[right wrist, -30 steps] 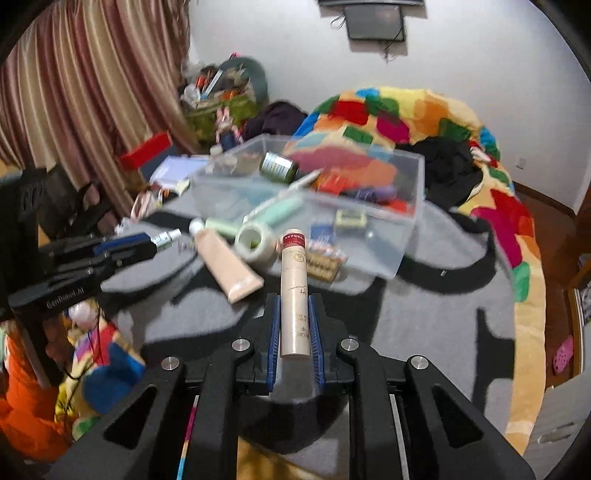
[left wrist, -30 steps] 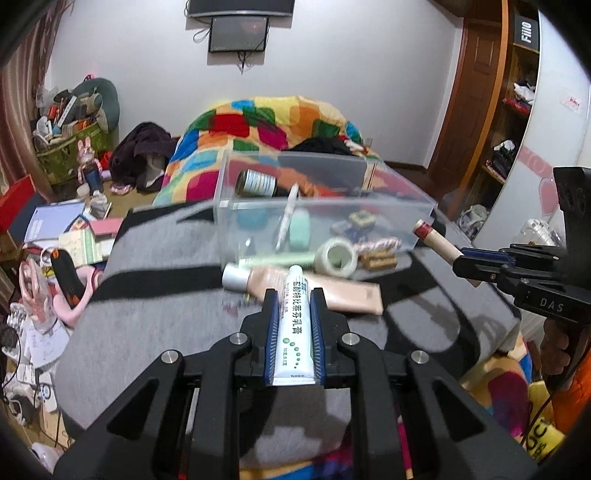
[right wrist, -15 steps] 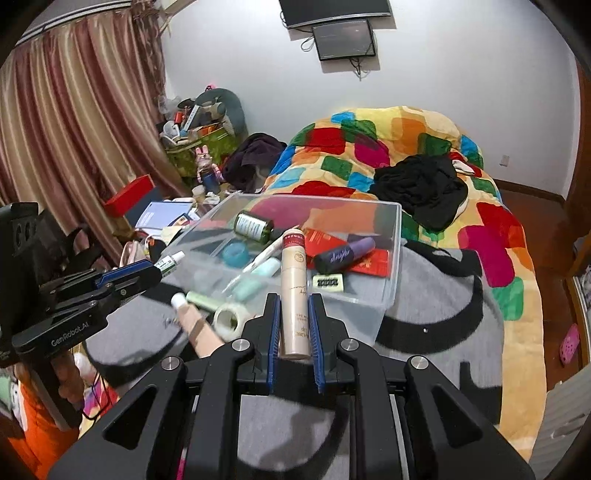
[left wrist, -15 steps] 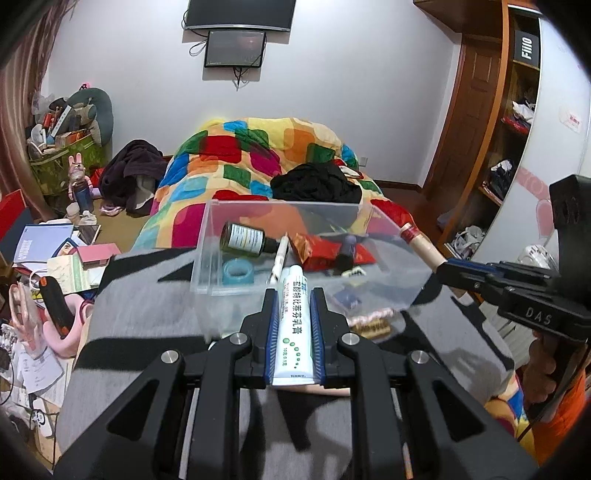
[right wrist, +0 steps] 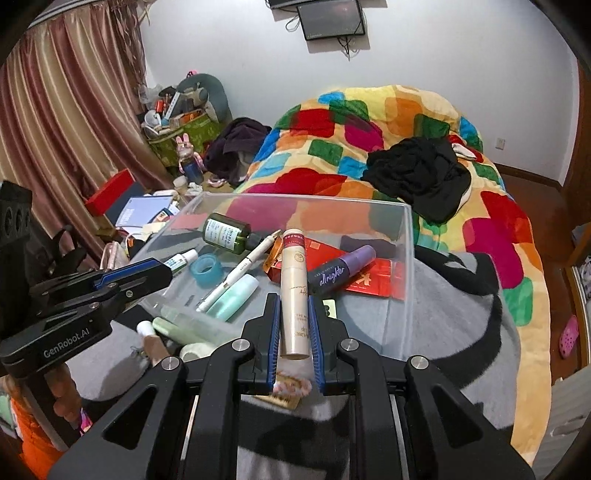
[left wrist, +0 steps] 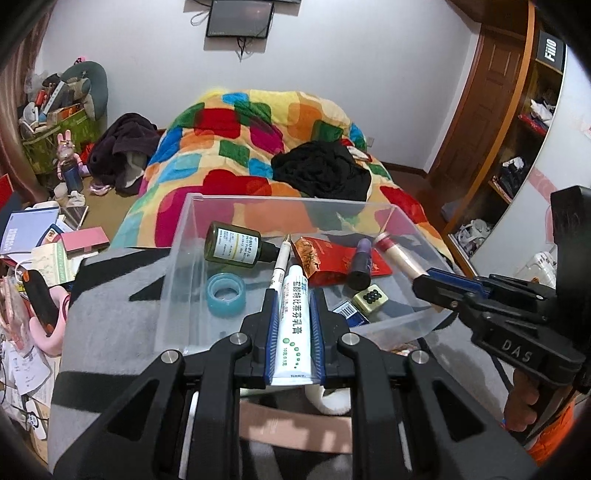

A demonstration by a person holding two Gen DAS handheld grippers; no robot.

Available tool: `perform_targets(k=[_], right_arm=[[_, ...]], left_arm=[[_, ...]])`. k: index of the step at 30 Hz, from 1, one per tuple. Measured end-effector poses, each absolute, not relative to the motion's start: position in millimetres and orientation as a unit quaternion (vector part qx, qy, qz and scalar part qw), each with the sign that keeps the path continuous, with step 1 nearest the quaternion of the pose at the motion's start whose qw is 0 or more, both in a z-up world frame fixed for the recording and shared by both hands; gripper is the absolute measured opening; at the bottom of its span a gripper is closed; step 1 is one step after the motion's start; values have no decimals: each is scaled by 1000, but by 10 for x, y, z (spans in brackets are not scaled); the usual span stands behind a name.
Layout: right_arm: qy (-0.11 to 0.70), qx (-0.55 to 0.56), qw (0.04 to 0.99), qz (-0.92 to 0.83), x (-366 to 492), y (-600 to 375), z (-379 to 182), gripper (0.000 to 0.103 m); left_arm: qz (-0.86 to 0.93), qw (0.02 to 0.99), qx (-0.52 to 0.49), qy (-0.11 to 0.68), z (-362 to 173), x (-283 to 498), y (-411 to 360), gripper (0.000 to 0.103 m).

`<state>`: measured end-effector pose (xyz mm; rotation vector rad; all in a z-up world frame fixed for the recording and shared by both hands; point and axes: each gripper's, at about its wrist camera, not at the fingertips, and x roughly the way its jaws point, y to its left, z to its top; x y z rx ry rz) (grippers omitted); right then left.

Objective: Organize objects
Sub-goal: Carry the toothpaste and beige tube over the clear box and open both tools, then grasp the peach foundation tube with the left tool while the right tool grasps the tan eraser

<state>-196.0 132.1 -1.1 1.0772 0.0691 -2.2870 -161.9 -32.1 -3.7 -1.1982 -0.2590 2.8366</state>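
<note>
Now that both hands have carried forward over the bin (left wrist: 402,221), the left gripper (left wrist: 294,314) pinches its white tube (left wrist: 293,321) and the right gripper (right wrist: 293,317) its beige tube (right wrist: 293,295) above the bin, ready for release.

A white tube (left wrist: 293,325) with green print and a beige bottle (right wrist: 294,291) with a red cap, each clamped lengthwise in tongs, hang over a clear bin (right wrist: 408,266) that holds a green bottle (right wrist: 227,234), pen (right wrist: 240,271), blue tape roll (left wrist: 225,291) and purple spray (right wrist: 341,269).

place: home bedroom | signs: quilted bed (left wrist: 258,140), wall TV (left wrist: 239,18), curtains (right wrist: 66,122)
</note>
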Motion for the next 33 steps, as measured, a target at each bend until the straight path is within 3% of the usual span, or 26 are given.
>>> perform_targets(k=[13,17,23,28,33], right_arm=[[63,413,293,-860,-1972,1203,-93,17],[59,408,297,-862,-1910,1266,-42,25],[58,395,303,-865,-1758,1380,40,31],[61,387,304,-868,-1620,1488,66,38],[65,391,304,-866,-1502,1580,-19,50]], left_arm=[[911,38,-403,-82,-98,-1676,-274,18],[914,39,-396,-80,-38,-1584,-266,29],[925,32,-371,-72,101,-1340,-266,57],[926,25,-372,-63,67,-1190,-223,65],[915,27,-399,-52,-160,-1143,-91,66]])
